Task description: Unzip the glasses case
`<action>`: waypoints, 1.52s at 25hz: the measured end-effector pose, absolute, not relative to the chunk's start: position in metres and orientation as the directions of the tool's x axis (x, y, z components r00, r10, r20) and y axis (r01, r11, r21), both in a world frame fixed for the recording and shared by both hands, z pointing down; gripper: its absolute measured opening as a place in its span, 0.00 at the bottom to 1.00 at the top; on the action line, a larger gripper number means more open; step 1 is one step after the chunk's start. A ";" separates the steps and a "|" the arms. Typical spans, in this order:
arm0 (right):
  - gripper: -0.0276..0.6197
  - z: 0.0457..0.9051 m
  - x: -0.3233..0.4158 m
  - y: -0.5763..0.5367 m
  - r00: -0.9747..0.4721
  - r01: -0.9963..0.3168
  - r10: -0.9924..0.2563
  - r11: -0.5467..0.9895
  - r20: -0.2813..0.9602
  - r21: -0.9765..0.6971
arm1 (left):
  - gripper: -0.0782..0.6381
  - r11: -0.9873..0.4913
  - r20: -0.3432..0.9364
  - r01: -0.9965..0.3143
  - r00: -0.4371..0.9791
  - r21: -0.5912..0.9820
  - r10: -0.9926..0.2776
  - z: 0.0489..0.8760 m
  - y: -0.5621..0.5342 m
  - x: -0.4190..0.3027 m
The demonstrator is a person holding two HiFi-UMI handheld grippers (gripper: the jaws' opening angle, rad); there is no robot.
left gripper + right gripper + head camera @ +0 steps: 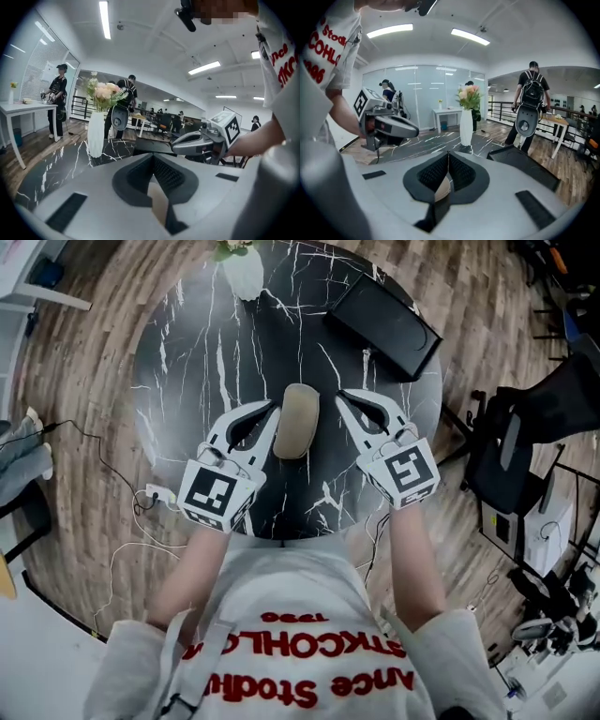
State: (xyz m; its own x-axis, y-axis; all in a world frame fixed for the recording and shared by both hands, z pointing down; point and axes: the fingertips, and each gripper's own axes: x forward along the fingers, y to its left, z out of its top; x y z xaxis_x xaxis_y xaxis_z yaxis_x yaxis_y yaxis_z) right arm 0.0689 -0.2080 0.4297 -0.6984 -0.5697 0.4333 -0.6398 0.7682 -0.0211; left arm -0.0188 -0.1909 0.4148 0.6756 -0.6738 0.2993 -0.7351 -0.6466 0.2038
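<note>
Glasses case (296, 420), tan and oblong, lies flat on black marble table (197, 352).

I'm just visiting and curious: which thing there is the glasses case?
Find the round black marble table. Near its middle, between the white left gripper and right gripper, lies a beige oval glasses case. Unlike the white vase and flat black box, it is tan and rounded.

Table (187, 362), as I log it:
- glasses case (297, 420) on it, toward my edge
- left gripper (270, 411) just left of the case
- right gripper (342, 397) just right of it
- vase (246, 273) well behind the case
- flat box (382, 324) behind the case, to the right
</note>
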 end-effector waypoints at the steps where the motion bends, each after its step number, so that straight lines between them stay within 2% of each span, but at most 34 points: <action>1: 0.07 0.441 0.066 -0.209 -0.710 -0.611 -0.537 0.791 0.455 -0.019 | 0.12 -0.654 0.316 -0.727 0.683 0.207 -0.659 0.424 -0.193 -0.014; 4: 0.07 0.476 0.062 -0.211 -0.717 -0.511 -0.439 0.860 0.541 0.021 | 0.12 -0.664 0.354 -0.712 0.696 0.229 -0.624 0.447 -0.197 -0.003; 8: 0.07 0.531 0.061 -0.207 -0.658 -0.331 -0.315 0.937 0.684 0.112 | 0.12 -0.662 0.419 -0.699 0.704 0.269 -0.573 0.480 -0.199 0.009; 11: 0.07 0.561 0.062 -0.200 -0.625 -0.212 -0.233 0.969 0.745 0.126 | 0.12 -0.657 0.466 -0.702 0.696 0.276 -0.547 0.502 -0.197 0.016; 13: 0.13 0.570 0.062 -0.198 -0.620 -0.159 -0.186 0.981 0.763 0.109 | 0.12 -0.649 0.491 -0.709 0.684 0.274 -0.540 0.513 -0.196 0.018; 14: 0.20 0.573 0.062 -0.199 -0.618 -0.138 -0.167 0.985 0.768 0.103 | 0.12 -0.646 0.504 -0.712 0.679 0.275 -0.534 0.518 -0.197 0.019; 15: 0.24 0.575 0.061 -0.200 -0.617 -0.117 -0.149 0.988 0.773 0.097 | 0.12 -0.644 0.518 -0.714 0.674 0.276 -0.526 0.522 -0.197 0.020; 21: 0.28 0.582 0.058 -0.200 -0.605 0.036 -0.022 0.998 0.796 0.055 | 0.12 -0.648 0.578 -0.720 0.646 0.246 -0.499 0.541 -0.200 0.027; 23: 0.33 0.583 0.060 -0.198 -0.595 0.069 0.042 0.998 0.802 -0.001 | 0.12 -0.653 0.599 -0.720 0.636 0.234 -0.487 0.548 -0.200 0.027; 26: 0.36 0.587 0.058 -0.189 -0.579 0.113 0.164 0.986 0.799 -0.120 | 0.12 -0.668 0.596 -0.712 0.639 0.218 -0.486 0.550 -0.199 0.027; 28: 0.37 0.591 0.057 -0.185 -0.560 0.142 0.202 0.979 0.804 -0.147 | 0.12 -0.686 0.605 -0.706 0.627 0.176 -0.490 0.550 -0.198 0.028; 30: 0.38 0.592 0.056 -0.185 -0.555 0.148 0.206 0.978 0.806 -0.148 | 0.12 -0.690 0.608 -0.708 0.617 0.150 -0.500 0.551 -0.198 0.029; 38: 0.34 0.591 0.056 -0.184 -0.593 0.075 0.151 0.988 0.791 -0.132 | 0.12 -0.603 0.541 -0.750 0.637 0.272 -0.549 0.551 -0.202 0.024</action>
State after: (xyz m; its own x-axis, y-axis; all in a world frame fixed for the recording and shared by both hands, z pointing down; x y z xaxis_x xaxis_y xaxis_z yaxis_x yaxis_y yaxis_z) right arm 0.0564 -0.1838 0.5912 -0.5935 0.1506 0.7906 0.0749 0.9884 -0.1321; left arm 0.0237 -0.2021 0.5506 0.6374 -0.5486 0.5410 -0.7498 -0.6033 0.2717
